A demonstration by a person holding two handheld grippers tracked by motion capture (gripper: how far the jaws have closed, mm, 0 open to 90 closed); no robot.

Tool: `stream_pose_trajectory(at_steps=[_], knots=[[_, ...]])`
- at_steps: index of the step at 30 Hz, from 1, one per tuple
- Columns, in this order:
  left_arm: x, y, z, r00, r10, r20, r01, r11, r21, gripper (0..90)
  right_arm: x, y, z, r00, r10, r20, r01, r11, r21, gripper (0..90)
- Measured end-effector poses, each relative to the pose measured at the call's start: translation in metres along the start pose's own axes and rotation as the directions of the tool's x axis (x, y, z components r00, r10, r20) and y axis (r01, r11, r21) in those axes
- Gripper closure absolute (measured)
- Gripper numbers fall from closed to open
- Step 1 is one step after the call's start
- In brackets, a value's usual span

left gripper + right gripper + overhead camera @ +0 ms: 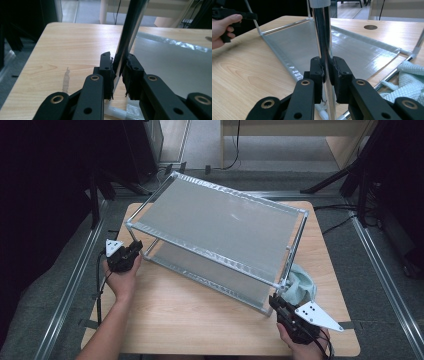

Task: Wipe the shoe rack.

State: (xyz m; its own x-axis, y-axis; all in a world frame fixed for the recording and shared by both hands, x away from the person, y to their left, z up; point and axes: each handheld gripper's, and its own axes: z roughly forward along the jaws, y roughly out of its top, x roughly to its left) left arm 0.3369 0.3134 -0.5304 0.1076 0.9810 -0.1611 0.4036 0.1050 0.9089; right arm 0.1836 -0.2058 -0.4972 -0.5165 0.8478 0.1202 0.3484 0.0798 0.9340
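Two-tier rack (220, 227) on table (200, 320), long axis running 10 to 4 o'clock. Left gripper (134, 251) clamps near-left upright post (125, 42); right gripper (276, 304) clamps near-right post (324, 37). Posts vertical between pads; cloth (302, 287) at rack's 4 o'clock.

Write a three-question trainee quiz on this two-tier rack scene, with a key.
1. True or false: the left gripper is shut on an upright post of the rack.
2. What does the right gripper clamp? A) the green cloth B) a chrome post C) the table edge
3. Where does the green cloth lie relative to the rack?

Key
1. True: its jaws pinch the post at the near left corner.
2. B: the post at the near right corner.
3. On the table, beside the right end of the rack, near the right gripper.
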Motion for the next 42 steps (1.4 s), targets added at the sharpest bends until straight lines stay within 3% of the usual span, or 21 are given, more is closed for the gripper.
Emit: stream_pose_trajectory(at_steps=[5, 12, 16, 22, 25, 28, 33, 38, 42], knots=[[0.004, 0.001, -0.021, 0.9997, 0.016, -0.018, -0.016, 0.9998, 0.014, 79.4, -0.001, 0.012, 0.005, 0.9995, -0.001, 0.03, 0.001, 1.0, -0.007, 79.7], [0.009, -0.018, -0.061, 0.9993, -0.022, -0.031, 0.023, 0.9992, 0.034, 79.9, -0.015, 0.038, 0.026, 0.9956, 0.019, 0.092, -0.019, 1.0, 0.0, 78.8], [0.005, -0.03, -0.087, 0.9995, -0.023, -0.023, 0.024, 0.999, 0.039, 80.1, -0.026, 0.051, 0.041, 0.99, 0.035, 0.137, -0.037, 0.999, 0.016, 78.7], [-0.012, -0.052, -0.121, 0.9991, -0.039, -0.015, 0.039, 0.9991, 0.017, 79.6, -0.046, 0.059, 0.065, 0.9814, 0.026, 0.19, -0.031, 0.999, 0.019, 79.3], [-0.022, -0.064, -0.139, 0.9985, -0.053, 0.01, 0.053, 0.9985, -0.015, 78.7, -0.055, 0.058, 0.074, 0.9758, 0.041, 0.215, -0.048, 0.998, 0.028, 79.5], [-0.03, -0.07, -0.151, 0.9979, -0.059, 0.028, 0.06, 0.9979, -0.025, 77.7, -0.065, 0.053, 0.079, 0.9754, 0.07, 0.209, -0.08, 0.996, 0.036, 79.6], [-0.043, -0.08, -0.164, 0.9972, -0.041, 0.063, 0.043, 0.9987, -0.028, 77.8, -0.072, 0.051, 0.079, 0.9729, 0.059, 0.223, -0.067, 0.997, 0.03, 79.9], [-0.05, -0.096, -0.177, 0.9881, -0.091, 0.124, 0.095, 0.9952, -0.026, 75.6, -0.081, 0.042, 0.074, 0.9707, 0.097, 0.22, -0.099, 0.995, 0.001, 79.2], [-0.056, -0.097, -0.183, 0.9879, -0.05, 0.147, 0.052, 0.9986, -0.007, 76.2, -0.08, 0.041, 0.07, 0.9662, 0.046, 0.254, -0.053, 0.998, 0.021, 80.2]])
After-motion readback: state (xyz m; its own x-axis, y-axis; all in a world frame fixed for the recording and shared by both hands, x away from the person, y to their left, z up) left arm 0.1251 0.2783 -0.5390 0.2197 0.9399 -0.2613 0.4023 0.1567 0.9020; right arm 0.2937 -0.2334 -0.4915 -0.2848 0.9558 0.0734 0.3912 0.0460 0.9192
